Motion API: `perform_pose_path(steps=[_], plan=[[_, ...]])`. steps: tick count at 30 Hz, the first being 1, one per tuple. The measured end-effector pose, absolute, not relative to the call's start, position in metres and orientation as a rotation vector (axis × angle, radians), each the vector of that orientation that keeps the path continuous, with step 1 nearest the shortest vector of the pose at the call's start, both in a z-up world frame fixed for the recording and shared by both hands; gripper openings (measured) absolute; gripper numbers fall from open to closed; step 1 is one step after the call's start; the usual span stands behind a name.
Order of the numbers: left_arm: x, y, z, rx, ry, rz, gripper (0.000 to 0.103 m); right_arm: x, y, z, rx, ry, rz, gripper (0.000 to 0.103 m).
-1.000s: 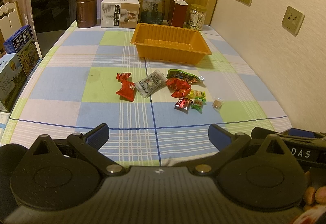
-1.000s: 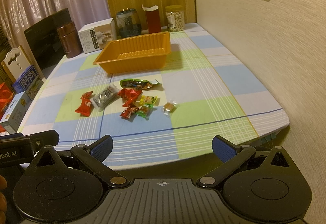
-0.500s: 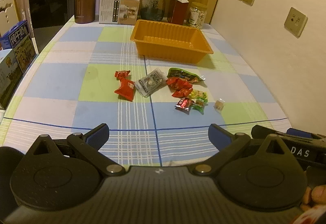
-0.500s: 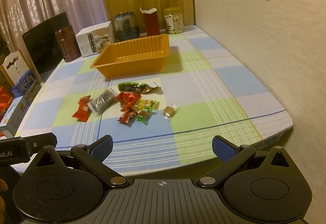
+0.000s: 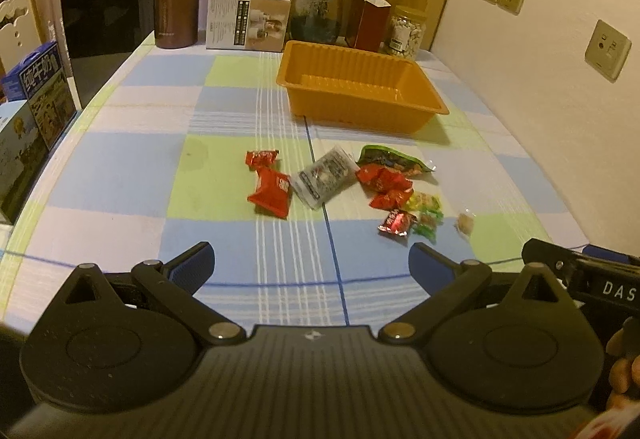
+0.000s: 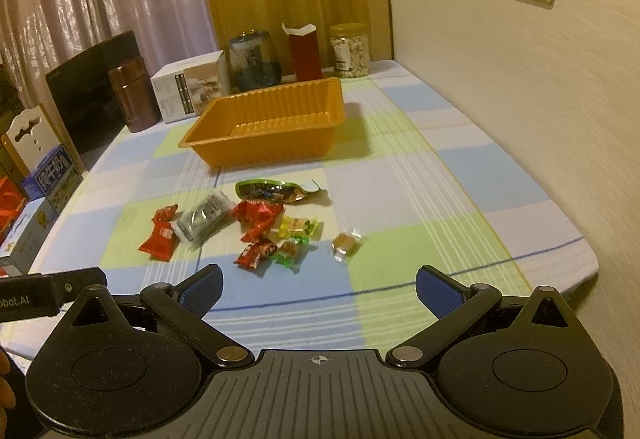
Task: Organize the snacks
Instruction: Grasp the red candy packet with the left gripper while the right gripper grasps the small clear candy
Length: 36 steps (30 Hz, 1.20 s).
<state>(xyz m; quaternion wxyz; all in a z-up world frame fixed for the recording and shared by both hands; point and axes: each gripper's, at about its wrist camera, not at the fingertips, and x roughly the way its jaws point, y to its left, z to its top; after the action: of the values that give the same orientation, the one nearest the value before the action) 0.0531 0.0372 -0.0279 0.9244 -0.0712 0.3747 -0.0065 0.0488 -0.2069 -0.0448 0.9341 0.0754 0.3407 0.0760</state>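
Over the last second, both handheld grippers have been carried forward over the near edge of the checked table (image 5: pixel 120 111). From the left gripper (image 5: pixel 311 263), the scattered snacks (image 5: pixel 344 183) and the orange tray (image 5: pixel 362 85) are now seen closer and larger. From the right gripper (image 6: pixel 320 287), the snack pile (image 6: pixel 256 225) has drawn nearer to its spread fingertips (image 6: pixel 436 289), and less table edge is shown.

The tray (image 5: pixel 362 107) was orange; the cloth (image 5: pixel 132 175) was blue, green and white checks; the wrappers (image 6: pixel 256 217) were mostly red.
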Motion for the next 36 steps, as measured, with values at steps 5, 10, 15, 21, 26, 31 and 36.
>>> perform_pose_path(steps=[5,10,15,21,26,31,36], plan=[[0.074,0.043,-0.042,-0.111,0.768,-0.028,0.099,0.067,-0.203,-0.056,0.146,0.699,0.152,0.102],[0.099,0.049,-0.058,-0.061,0.769,-0.040,0.095,0.090,-0.199,-0.071,0.131,0.706,0.148,0.102],[0.127,0.057,-0.075,-0.009,0.773,-0.045,0.092,0.116,-0.197,-0.088,0.126,0.722,0.134,0.091],[0.158,0.060,-0.093,0.041,0.776,-0.052,0.085,0.148,-0.196,-0.109,0.134,0.743,0.099,0.076],[0.172,0.060,-0.103,0.064,0.778,-0.053,0.078,0.167,-0.199,-0.125,0.143,0.773,0.069,0.057],[0.180,0.061,-0.111,0.059,0.793,-0.048,0.072,0.173,-0.201,-0.135,0.150,0.798,0.063,0.046],[0.184,0.061,-0.116,0.073,0.801,-0.042,0.067,0.172,-0.200,-0.139,0.136,0.801,0.058,0.037]])
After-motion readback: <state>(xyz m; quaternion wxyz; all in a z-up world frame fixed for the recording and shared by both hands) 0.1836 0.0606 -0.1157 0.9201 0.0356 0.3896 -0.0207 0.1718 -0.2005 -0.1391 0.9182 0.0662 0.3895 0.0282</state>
